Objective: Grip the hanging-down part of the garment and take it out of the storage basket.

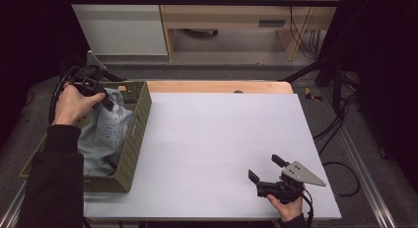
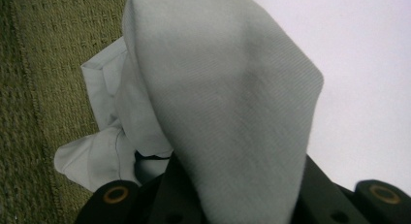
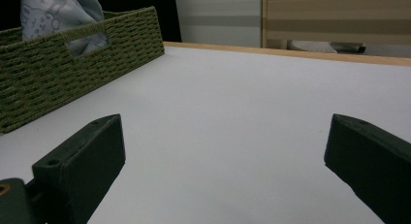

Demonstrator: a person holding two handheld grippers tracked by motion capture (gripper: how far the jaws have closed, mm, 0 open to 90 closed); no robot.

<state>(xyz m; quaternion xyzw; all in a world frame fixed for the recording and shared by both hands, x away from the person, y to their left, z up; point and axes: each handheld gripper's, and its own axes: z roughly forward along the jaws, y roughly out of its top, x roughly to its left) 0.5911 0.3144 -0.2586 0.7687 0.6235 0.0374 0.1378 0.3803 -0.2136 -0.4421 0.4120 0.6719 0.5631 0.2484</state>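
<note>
A pale grey-blue garment (image 1: 106,134) lies bunched in the green woven basket (image 1: 135,144) at the table's left. My left gripper (image 1: 109,105) reaches into the basket from above and is shut on a fold of that garment (image 2: 228,117), which drapes over its jaws. In the right gripper view the garment (image 3: 60,10) rises above the basket (image 3: 72,73) rim. My right gripper (image 1: 266,169) rests low near the table's front right edge. Its jaws stand wide open (image 3: 220,161) with nothing between them.
The white table top (image 1: 217,144) stretches from the basket to the right edge. A wooden strip (image 1: 222,86) runs along the far side. Beyond it stand a white cabinet (image 1: 118,23) and wooden furniture (image 1: 236,16). Cables (image 1: 340,124) hang off to the right.
</note>
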